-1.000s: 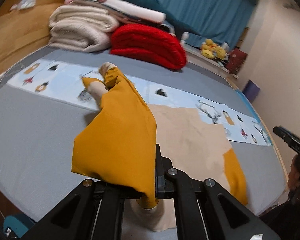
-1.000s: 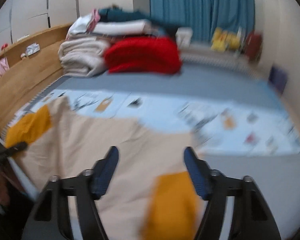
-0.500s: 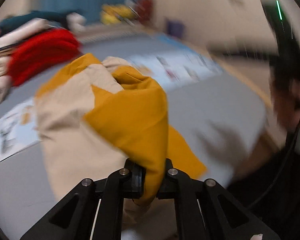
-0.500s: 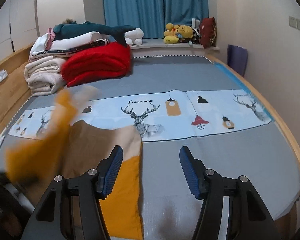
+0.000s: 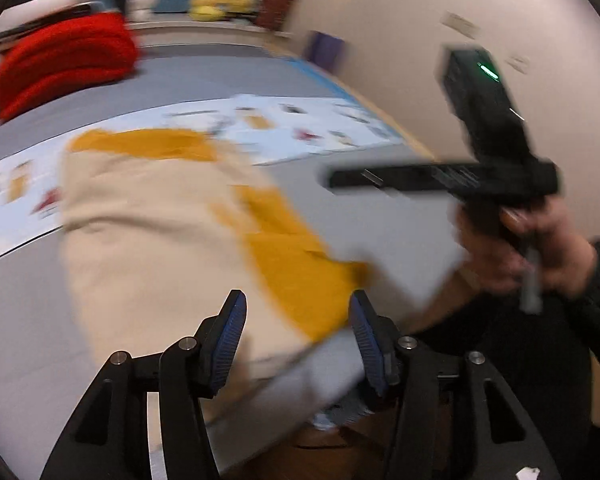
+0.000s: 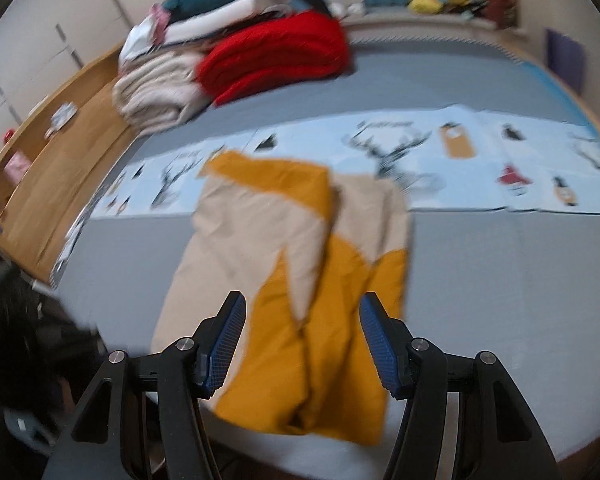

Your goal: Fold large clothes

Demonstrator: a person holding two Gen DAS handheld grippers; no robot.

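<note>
Beige-and-mustard garment [image 6: 300, 280] lies folded ahead of both grippers; left gripper [image 5: 296, 328] opening, empty; right gripper [image 6: 300, 332] parted, empty.

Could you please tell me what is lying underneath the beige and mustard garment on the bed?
The garment lies on the grey bedcover, its far edge overlapping the light-blue printed strip. Whatever print or bedcover sits directly beneath it is covered.

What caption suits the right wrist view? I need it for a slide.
Open right claw poised over a partly folded mustard-and-beige garment on the grey bed.
</note>
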